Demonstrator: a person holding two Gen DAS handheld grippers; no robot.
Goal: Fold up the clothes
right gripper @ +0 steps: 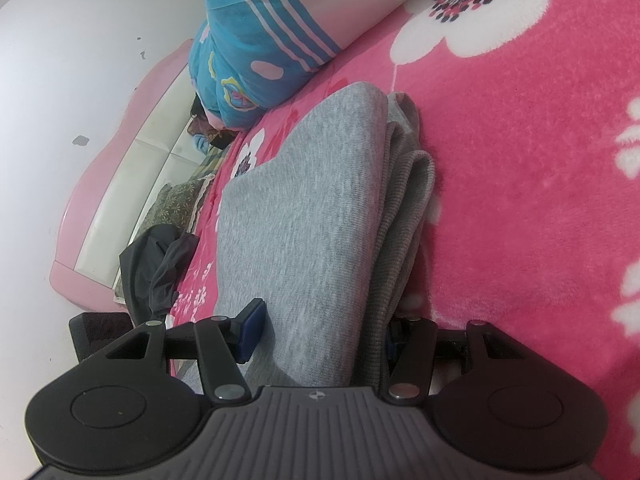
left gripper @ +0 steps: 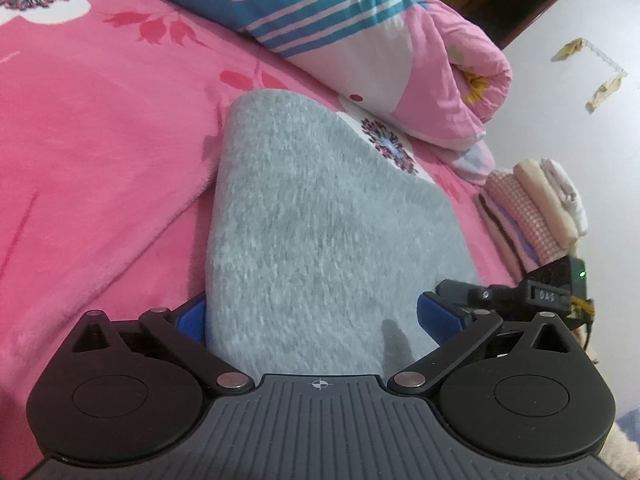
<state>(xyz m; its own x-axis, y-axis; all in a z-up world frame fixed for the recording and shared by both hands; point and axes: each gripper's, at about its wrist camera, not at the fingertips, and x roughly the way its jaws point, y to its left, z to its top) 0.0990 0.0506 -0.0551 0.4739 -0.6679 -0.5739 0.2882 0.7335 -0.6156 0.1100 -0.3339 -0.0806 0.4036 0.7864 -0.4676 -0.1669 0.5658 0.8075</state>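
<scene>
A folded grey knit garment [left gripper: 320, 208] lies on the pink flowered blanket [left gripper: 100, 140]. My left gripper [left gripper: 314, 318] holds its near end, with the cloth pinched between the two blue pads. A black finger of the other gripper [left gripper: 460, 290] reaches the same end from the right. In the right wrist view the grey garment [right gripper: 312, 200] shows several stacked layers with a ribbed hem on its right side. My right gripper [right gripper: 320, 340] is shut on that thick stack. Its left blue pad [right gripper: 252, 332] presses the cloth, and the right pad is mostly hidden behind the folds.
A rolled blue and pink quilt [left gripper: 320, 12] lies across the bed beyond the garment. A stack of folded clothes [left gripper: 536, 208] sits at the bed's right edge. A dark garment [right gripper: 160, 260] and patterned cushions lie by the pink and white headboard [right gripper: 120, 184].
</scene>
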